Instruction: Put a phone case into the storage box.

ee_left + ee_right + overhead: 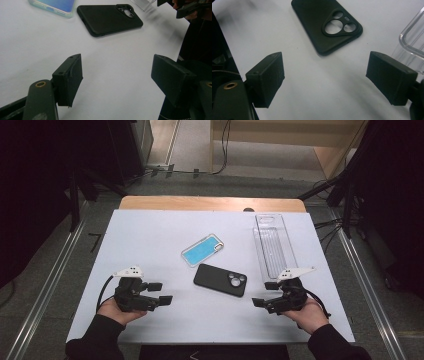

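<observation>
Two tools low over my counter (150, 235), jaws wide apart, holding nothing: left tool (161, 292) at eight o'clock, right tool (263, 301) at four, black phone case (220, 280) flat between them.

white table (150, 235), wooden far edge; grey floor (200, 182), cables, dark curtains either side.

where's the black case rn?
High view: black case lies flat mid-table between the grippers, just in front of the blue case and left of the clear tray.
</observation>
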Tool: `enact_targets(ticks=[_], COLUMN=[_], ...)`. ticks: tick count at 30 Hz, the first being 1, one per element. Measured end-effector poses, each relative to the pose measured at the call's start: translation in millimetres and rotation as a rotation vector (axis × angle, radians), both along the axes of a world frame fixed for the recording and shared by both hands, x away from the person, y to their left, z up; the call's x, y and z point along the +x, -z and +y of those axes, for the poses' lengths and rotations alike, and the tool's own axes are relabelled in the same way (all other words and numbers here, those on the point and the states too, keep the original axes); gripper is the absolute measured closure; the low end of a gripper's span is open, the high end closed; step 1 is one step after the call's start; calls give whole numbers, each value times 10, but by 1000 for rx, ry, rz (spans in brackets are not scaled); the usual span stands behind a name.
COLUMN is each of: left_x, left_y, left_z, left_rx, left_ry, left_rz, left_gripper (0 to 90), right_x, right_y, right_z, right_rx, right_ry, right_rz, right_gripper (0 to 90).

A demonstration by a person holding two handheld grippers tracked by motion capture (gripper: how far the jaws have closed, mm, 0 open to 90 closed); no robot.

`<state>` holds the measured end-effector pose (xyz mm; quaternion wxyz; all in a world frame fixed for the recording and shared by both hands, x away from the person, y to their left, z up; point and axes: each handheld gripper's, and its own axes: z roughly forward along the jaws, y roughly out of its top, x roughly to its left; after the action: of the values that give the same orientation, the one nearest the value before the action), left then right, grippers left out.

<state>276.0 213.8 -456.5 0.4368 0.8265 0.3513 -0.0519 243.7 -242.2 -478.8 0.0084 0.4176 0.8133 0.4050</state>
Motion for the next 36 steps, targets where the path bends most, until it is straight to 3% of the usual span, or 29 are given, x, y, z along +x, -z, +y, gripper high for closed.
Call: enact_targets(ticks=[13,36], left_x=[-4,-2], left_y=[3,7], left_z=[11,9], left_rx=[-7,-4], left_ry=[-4,1], left_rz=[2,9], left_gripper=[255,255], right_x=[8,12], right_y=[-12,-8], right_z=[-4,4], right_rx=[5,2], right_ry=[31,30], right_rz=[5,6], right_gripper=[131,131])
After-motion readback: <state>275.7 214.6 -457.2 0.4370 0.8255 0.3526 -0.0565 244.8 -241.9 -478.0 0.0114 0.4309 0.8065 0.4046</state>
